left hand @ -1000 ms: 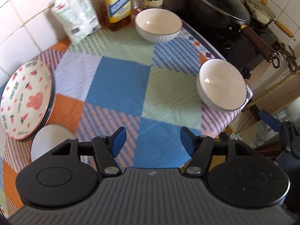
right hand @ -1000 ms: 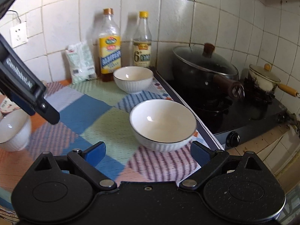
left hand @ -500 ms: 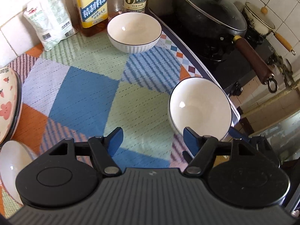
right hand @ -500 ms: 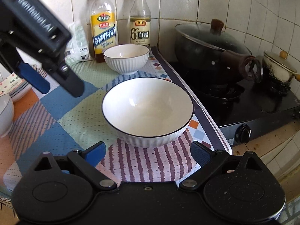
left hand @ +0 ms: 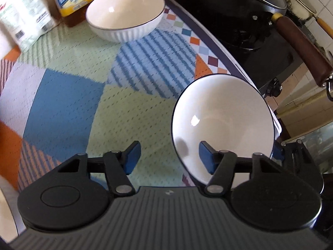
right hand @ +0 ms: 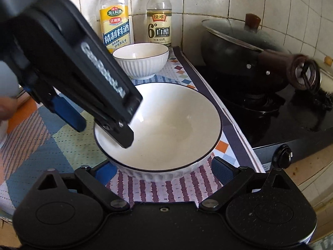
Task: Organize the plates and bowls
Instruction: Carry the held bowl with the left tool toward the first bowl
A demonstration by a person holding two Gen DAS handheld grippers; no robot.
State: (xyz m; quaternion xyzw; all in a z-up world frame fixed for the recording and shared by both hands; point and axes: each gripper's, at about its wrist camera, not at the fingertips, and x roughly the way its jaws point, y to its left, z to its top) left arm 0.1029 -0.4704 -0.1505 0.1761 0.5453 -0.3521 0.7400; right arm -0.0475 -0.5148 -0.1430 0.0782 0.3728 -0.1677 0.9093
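A white ribbed bowl with a dark rim [left hand: 222, 123] [right hand: 166, 133] stands on the patterned mat near the stove edge. My left gripper [left hand: 168, 158] is open; its right finger sits inside the bowl and its left finger outside, straddling the near-left rim. It shows from the side in the right wrist view [right hand: 104, 123]. My right gripper [right hand: 162, 170] is open, its fingers either side of the bowl's near wall. A second white bowl [left hand: 124, 12] [right hand: 141, 59] stands at the back by the bottles.
Two bottles [right hand: 115, 20] [right hand: 159, 18] and a white packet [left hand: 22, 14] stand against the tiled wall. A black lidded wok [right hand: 245, 48] with a brown handle sits on the stove [right hand: 291, 129] to the right. A patterned mat [left hand: 68, 104] covers the counter.
Both grippers have closed in on the near bowl. The left gripper moved right and down until its right finger entered the bowl. The plates at the left have left the view.
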